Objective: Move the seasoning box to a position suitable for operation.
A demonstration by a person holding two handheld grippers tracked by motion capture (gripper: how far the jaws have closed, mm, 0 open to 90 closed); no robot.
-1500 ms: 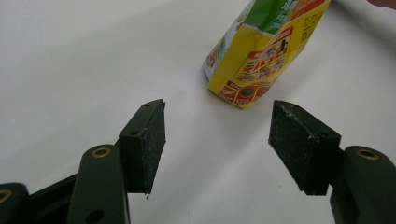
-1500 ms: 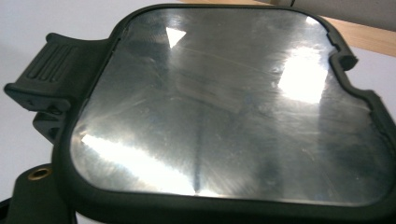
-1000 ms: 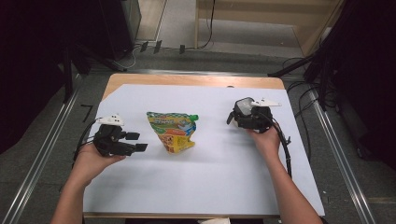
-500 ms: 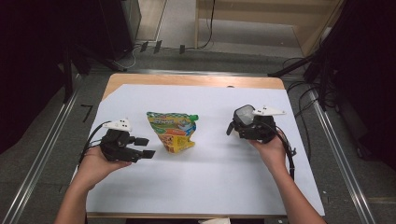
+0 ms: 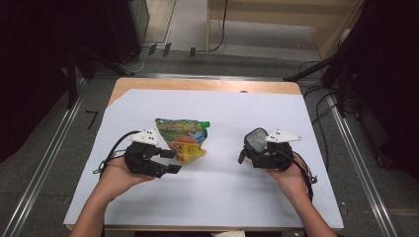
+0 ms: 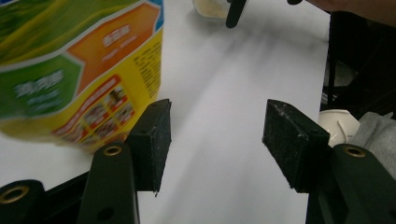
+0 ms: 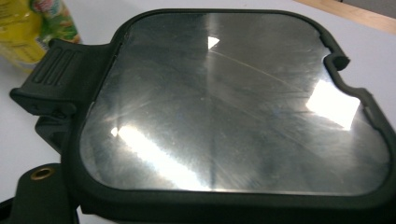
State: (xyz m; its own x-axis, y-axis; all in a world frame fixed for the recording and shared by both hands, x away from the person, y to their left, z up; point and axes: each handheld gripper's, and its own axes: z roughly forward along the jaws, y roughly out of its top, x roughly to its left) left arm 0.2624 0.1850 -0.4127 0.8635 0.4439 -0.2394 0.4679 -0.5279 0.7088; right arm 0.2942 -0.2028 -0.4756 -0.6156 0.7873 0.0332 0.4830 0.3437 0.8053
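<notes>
Left hand-held gripper (image 5: pixel 165 161) jaws apart, just closing slightly, empty; right hand-held gripper (image 5: pixel 247 150) clamped.

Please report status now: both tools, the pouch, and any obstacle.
Left tool open, closing slightly, nothing between jaws. Right tool holds a lid. Pouch flat on table, beside left tool. No obstacle.

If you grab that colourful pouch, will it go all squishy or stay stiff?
Probably squishy: the pouch lies flat on the white sheet with soft, wrinkled sides. It likely sags when lifted by one edge. Its glossy printed skin may be a bit slippery, and the small green cap looks like the one hard part.
</notes>
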